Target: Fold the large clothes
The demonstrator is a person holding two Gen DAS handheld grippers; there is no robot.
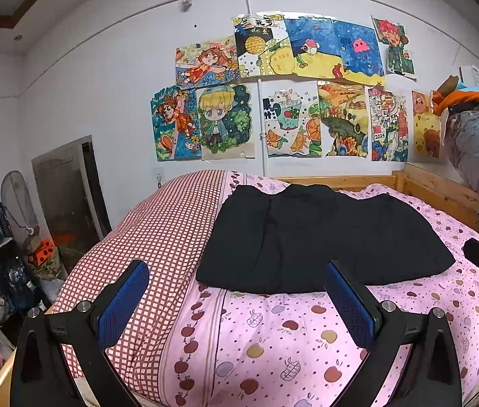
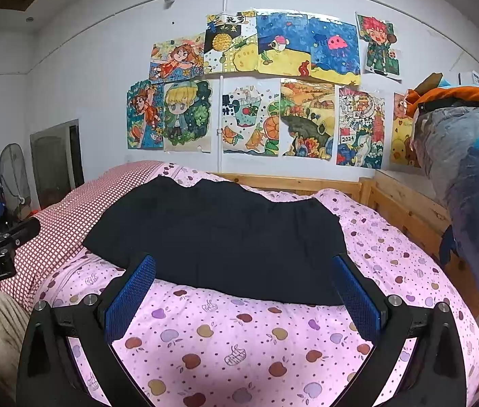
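Garment: a black garment [image 1: 320, 237] is lying spread flat on the pink apple-print quilt [image 1: 273, 339], beyond both grippers, touching neither.
Left gripper [image 1: 239, 302]: jaws are standing wide apart, holding nothing.
Right gripper [image 2: 244, 296]: jaws are standing wide apart, holding nothing.
Writing: "GenRobot.AI" is showing on the left gripper's body; "2024" is showing on a wall drawing [image 2: 360, 129].

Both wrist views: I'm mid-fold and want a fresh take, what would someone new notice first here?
The black garment stands out first, spread dark across the middle of the pink apple-print quilt, just beyond the open left gripper and open right gripper, neither touching it. Above the bed, the wall of bright children's drawings pulls the eye next. A red-checked cover lies beside the quilt on the left.
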